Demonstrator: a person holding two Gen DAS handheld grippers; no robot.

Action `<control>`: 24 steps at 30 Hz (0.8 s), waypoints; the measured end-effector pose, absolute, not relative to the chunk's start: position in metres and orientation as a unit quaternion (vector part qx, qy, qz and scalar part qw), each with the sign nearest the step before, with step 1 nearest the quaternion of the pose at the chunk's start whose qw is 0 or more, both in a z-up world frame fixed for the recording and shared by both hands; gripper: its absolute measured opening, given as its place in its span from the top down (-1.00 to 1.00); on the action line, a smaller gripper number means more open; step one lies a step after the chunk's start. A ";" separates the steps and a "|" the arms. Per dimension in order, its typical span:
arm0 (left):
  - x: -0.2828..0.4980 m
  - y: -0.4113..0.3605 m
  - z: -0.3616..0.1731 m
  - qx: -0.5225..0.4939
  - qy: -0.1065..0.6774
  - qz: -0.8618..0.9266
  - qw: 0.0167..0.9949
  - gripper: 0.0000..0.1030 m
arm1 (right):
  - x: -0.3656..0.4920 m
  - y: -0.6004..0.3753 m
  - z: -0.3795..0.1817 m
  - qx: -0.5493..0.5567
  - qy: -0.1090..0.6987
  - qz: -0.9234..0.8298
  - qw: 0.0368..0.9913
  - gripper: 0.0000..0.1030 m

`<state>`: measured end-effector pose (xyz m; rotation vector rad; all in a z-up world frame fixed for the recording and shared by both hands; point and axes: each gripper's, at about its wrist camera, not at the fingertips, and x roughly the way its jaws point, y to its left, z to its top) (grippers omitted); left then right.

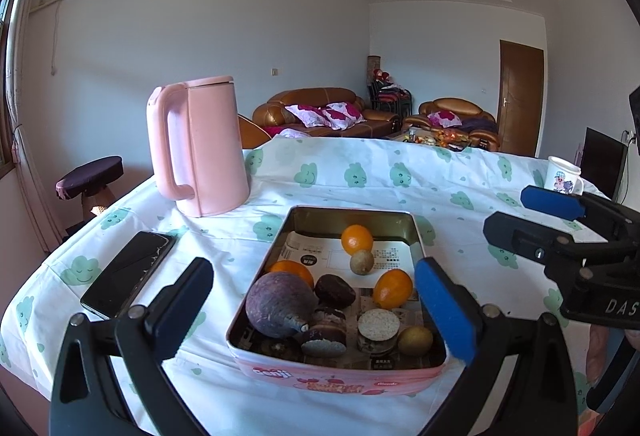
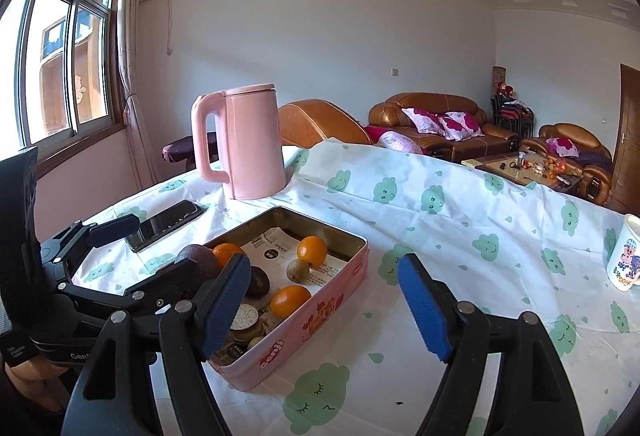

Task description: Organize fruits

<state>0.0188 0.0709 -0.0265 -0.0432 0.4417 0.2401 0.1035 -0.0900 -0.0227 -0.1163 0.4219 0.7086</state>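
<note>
A pink tin box (image 1: pixel 340 376) (image 2: pixel 320 300) sits on the table. It holds three oranges (image 1: pixel 357 239) (image 2: pixel 312 251), a big purple fruit (image 1: pixel 280 304) (image 2: pixel 198 260), small brown-green fruits (image 1: pixel 362 262) (image 2: pixel 298 270), a dark round fruit (image 1: pixel 334 290) and round cakes (image 1: pixel 378 326). My left gripper (image 1: pixel 316 312) is open and empty, its fingers either side of the box's near end. My right gripper (image 2: pixel 324 300) is open and empty, just right of the box; it shows in the left wrist view (image 1: pixel 532 212) too.
A pink kettle (image 1: pixel 200 148) (image 2: pixel 244 142) stands behind the box. A black phone (image 1: pixel 128 272) (image 2: pixel 168 224) lies to its left. A white cartoon mug (image 1: pixel 562 176) (image 2: pixel 626 256) stands at the right. The cloud-print tablecloth (image 1: pixel 360 176) covers the table.
</note>
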 end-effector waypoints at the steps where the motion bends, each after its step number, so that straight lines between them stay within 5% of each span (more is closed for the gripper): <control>1: 0.019 0.070 -0.026 -0.021 0.219 0.119 0.968 -0.99 | 0.103 -0.091 -0.023 -0.056 0.205 0.344 0.914 -0.51; 24: 0.020 0.062 -0.027 -0.012 0.218 0.118 0.969 -1.00 | 0.098 -0.100 -0.023 -0.044 0.201 0.344 0.916 -0.52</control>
